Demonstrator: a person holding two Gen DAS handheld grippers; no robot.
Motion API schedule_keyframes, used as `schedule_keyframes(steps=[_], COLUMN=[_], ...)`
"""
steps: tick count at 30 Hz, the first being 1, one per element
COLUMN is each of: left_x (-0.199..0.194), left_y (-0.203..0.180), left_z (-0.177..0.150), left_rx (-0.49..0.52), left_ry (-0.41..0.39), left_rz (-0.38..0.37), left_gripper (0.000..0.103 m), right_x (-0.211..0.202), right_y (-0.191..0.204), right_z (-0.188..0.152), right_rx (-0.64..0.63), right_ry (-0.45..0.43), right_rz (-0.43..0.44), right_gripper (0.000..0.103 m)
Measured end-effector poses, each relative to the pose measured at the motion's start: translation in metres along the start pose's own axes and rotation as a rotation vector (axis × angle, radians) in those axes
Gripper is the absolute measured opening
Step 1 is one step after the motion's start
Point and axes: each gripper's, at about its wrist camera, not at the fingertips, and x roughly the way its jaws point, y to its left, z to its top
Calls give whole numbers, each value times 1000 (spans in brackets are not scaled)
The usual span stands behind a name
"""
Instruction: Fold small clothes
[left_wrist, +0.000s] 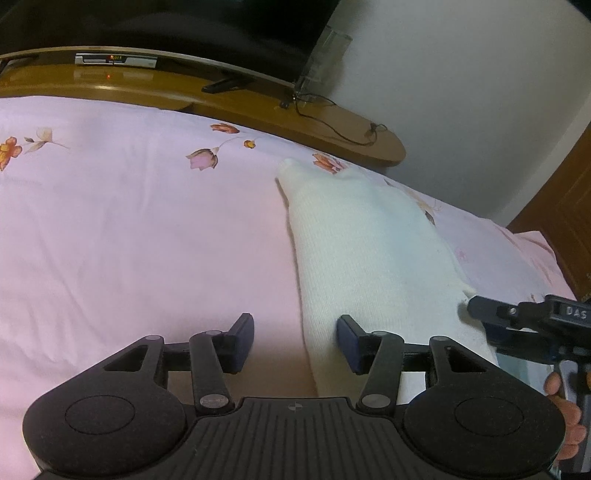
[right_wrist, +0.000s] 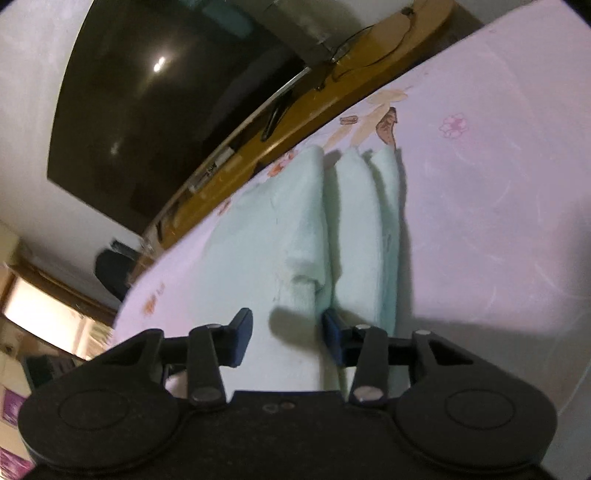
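A pale white knitted garment (left_wrist: 373, 258) lies lengthwise on a pink bedsheet printed with orange and mauve flowers (left_wrist: 129, 229), its far end near the bed's far edge, where a curved honey-coloured wooden shelf (left_wrist: 258, 107) runs beside the mattress. The left tool (left_wrist: 295, 341) hangs low over the sheet with its blue-padded fingers (left_wrist: 243, 341) spread wide and nothing between them; its right finger sits over the garment's left edge, the left one over bare sheet. A broad stretch of plain sheet opens to the left of the garment. At the right border of the left wrist view, the right tool (left_wrist: 480, 314) reaches in at the garment's near right edge.

From the right wrist view, the garment (right_wrist: 306, 221) shows as long folded ridges running away toward the shelf (right_wrist: 332, 92), with open sheet (right_wrist: 498, 221) to its right. The right tool (right_wrist: 286, 338) is also spread wide, gripping nothing, its fingers straddling the near end of a fold. A dark flat television screen (right_wrist: 166, 110) stands on the shelf, cables trailing along the wood.
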Motion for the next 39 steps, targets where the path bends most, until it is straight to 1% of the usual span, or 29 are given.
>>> schedule_keyframes(steps=[2,3,5,6,7,8,9,10,13,15,16,17,18,20,22,23,24,25,26,28,29,30,31,33,35,36,37,38,39], left_x=[0,0,1,1,1,1,1,1,1,6,9,11,13,12,8,6,5,6,10,24,30,32,32,28,20,17,15,16,18], left_y=[0,0,0,1,1,1,1,1,2,1,-1,-3,-6,-14,-24,-28,-33,-39,-44,-49,-49,-48,-47,-45,-43,-40,-37,-36,-33], left_z=[0,-1,-1,0,0,1,4,7,17,21,22,22,23,25,31,34,36,38,39,37,34,33,33,36,38,40,42,45,48], left_rx=[3,4,8,9,8,9,8,4,-3,0,3,6,20,57,103,121,137,160,182,203,200,187,179,181,185,181,173,161,150], left_ry=[-1,-1,2,4,6,11,19,22,-6,-3,-6,-5,-1,-9,-31,-38,-42,-39,-30,16,33,28,27,30,6,-6,-14,-23,-25], left_rz=[1,1,-1,-3,-7,-8,-8,-8,-1,2,10,12,20,47,52,31,9,14,26,40,35,26,25,23,6,-4,-9,-24,-34], left_gripper=[52,52,52,52,52,52,52,52,52,52,52,52,52,51,51,51,52,52,52,52,52,52,52,52,52,52,52,52,52], right_x=[5,18,25,25,26,28,30,31,34,39,40,42,43,40,34,29,24,15,5,-6,-6,4,11,12,1,-6,-13,-20,-25], right_y=[-1,-4,-2,2,5,5,2,-2,0,5,9,13,19,39,54,62,67,73,72,68,58,43,28,8,3,4,4,3,-2], right_z=[-1,6,6,5,5,6,8,9,10,8,7,5,4,-3,-6,-7,-8,-9,-10,-12,-16,-18,-20,-21,-17,-15,-14,-11,-6], right_rx=[-8,-1,1,-28,-57,-67,-49,-13,9,-22,-44,-73,-119,-214,-258,-281,-289,-292,-287,-262,-238,-201,-152,-78,-35,-48,-70,-80,-69], right_ry=[15,27,94,106,106,90,69,51,24,24,26,28,28,8,-26,-45,-57,-71,-86,-100,-91,-70,-44,-56,-91,-122,-155,-187,-215], right_rz=[7,31,131,145,140,106,76,78,99,69,40,17,-5,-73,-110,-124,-114,-108,-112,-122,-144,-184,-202,-127,-75,-82,-100,-105,-91], right_gripper=[41,41,41,41,41,35,32,30,33,29,24,16,14,12,12,12,12,12,12,12,12,12,12,14,25,29,42,47,47])
